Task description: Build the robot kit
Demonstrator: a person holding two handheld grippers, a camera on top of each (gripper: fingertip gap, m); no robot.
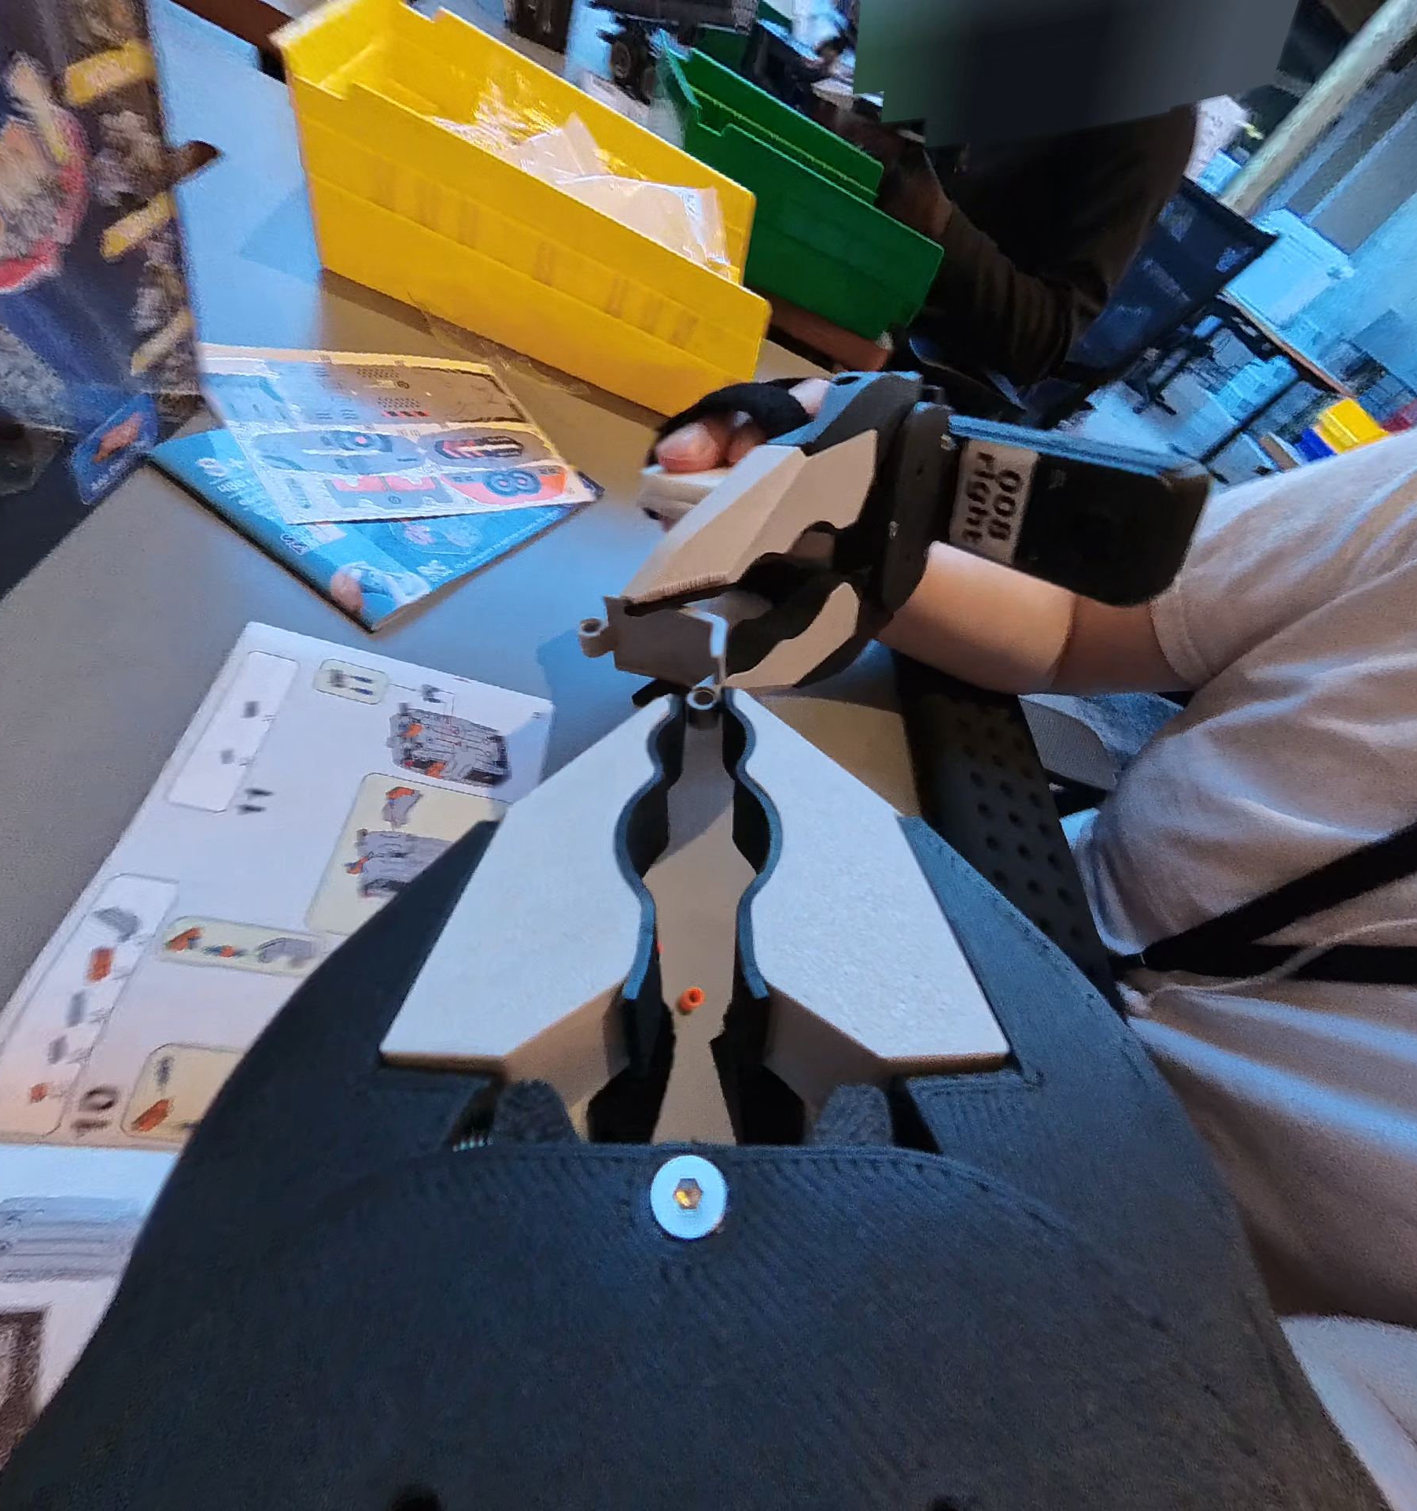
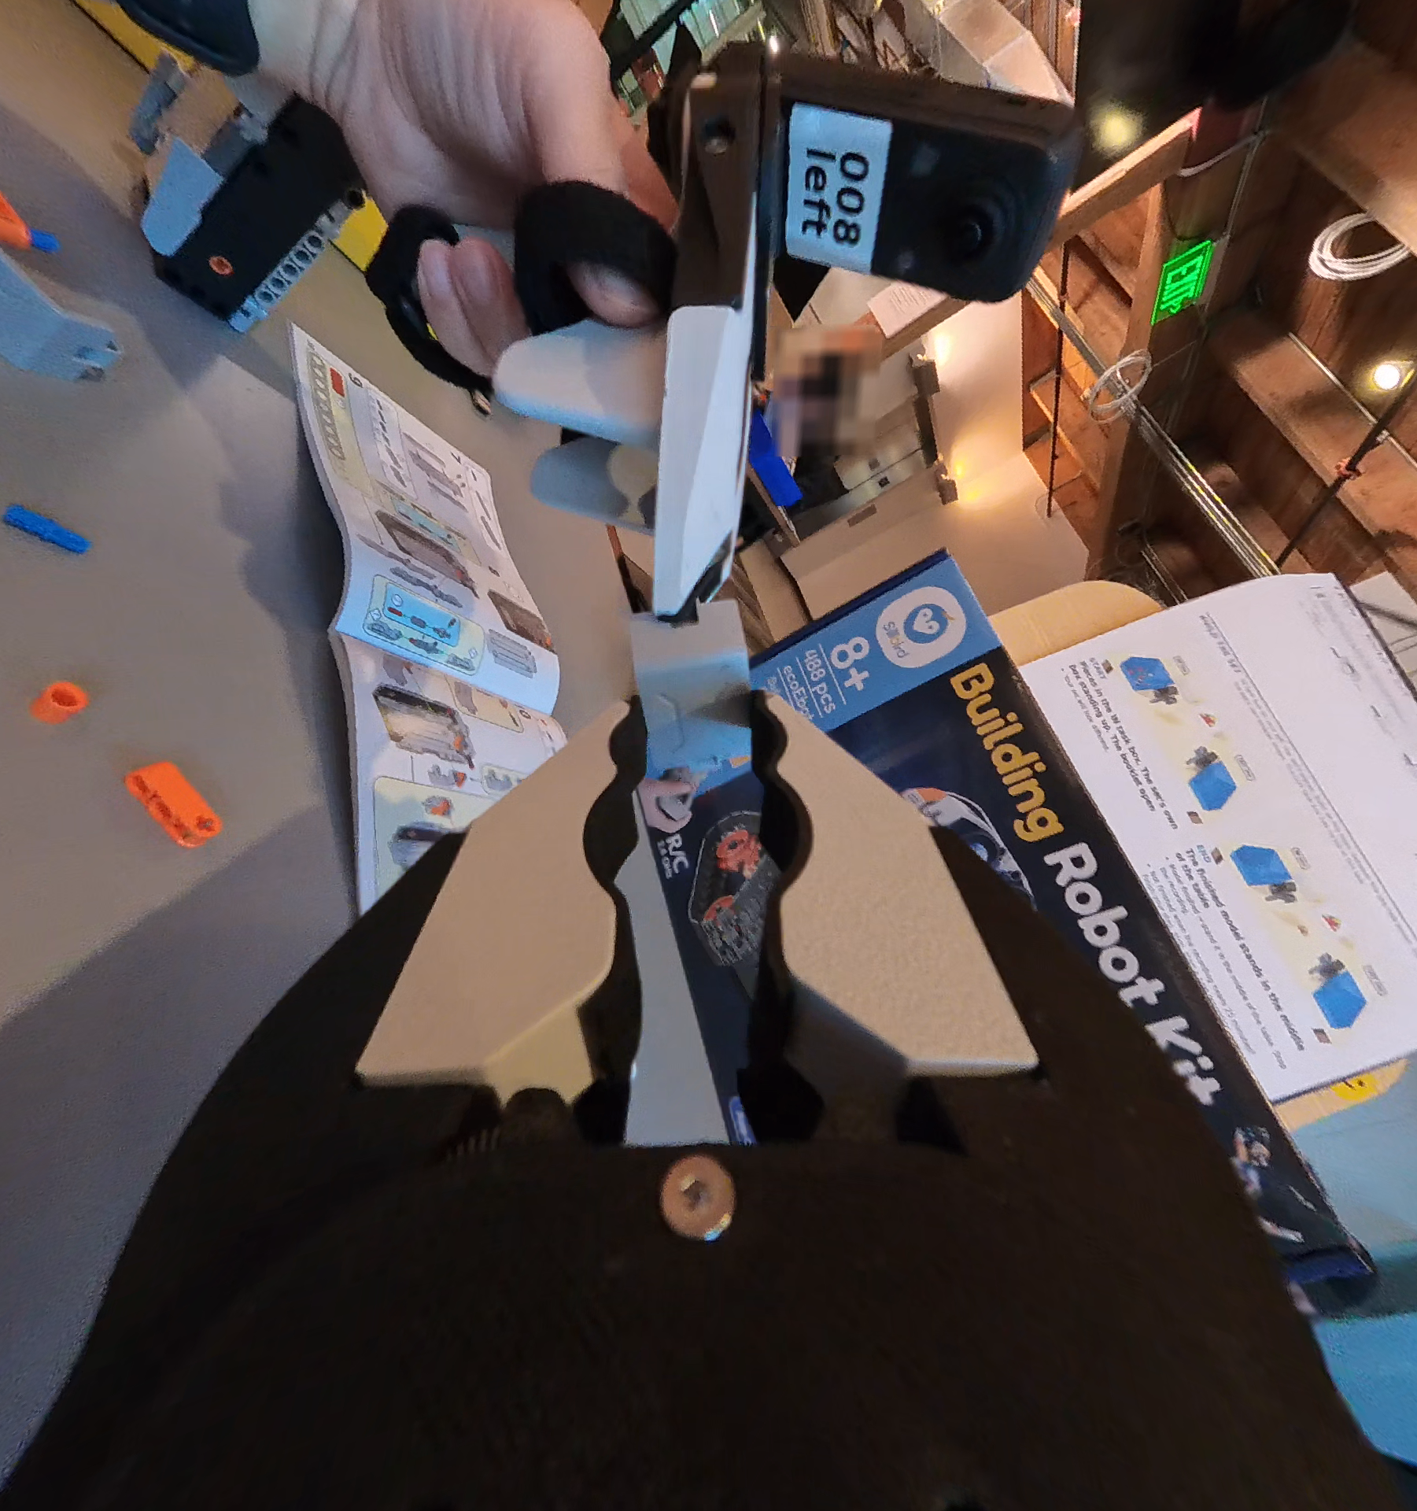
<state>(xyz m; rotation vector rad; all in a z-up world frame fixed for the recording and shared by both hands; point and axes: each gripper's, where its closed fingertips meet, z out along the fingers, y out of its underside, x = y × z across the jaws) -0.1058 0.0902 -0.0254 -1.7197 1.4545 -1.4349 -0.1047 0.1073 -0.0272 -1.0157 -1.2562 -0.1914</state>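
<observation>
A: Left gripper point(image 1: 703, 705) state?
B: Fingers clamped on a small grey pin point(image 1: 701, 713) at the tips, held above the bench point(image 1: 75, 679).
A: Right gripper point(image 2: 692, 719)?
B: Fingers closed on a grey panel piece point(image 2: 688, 666). The 2 grippers meet tip to tip; pin end sits just beside the panel.
A: Surroundings?
B: Open instruction booklet point(image 2: 410, 572) under the grippers. Yellow bin point(image 1: 517, 204) and green bin point(image 1: 811, 221) along the far edge. Kit box point(image 2: 975, 818) stands near. 2 orange parts point(image 2: 169, 801) and 1 blue part point(image 2: 47, 529) lie loose.
</observation>
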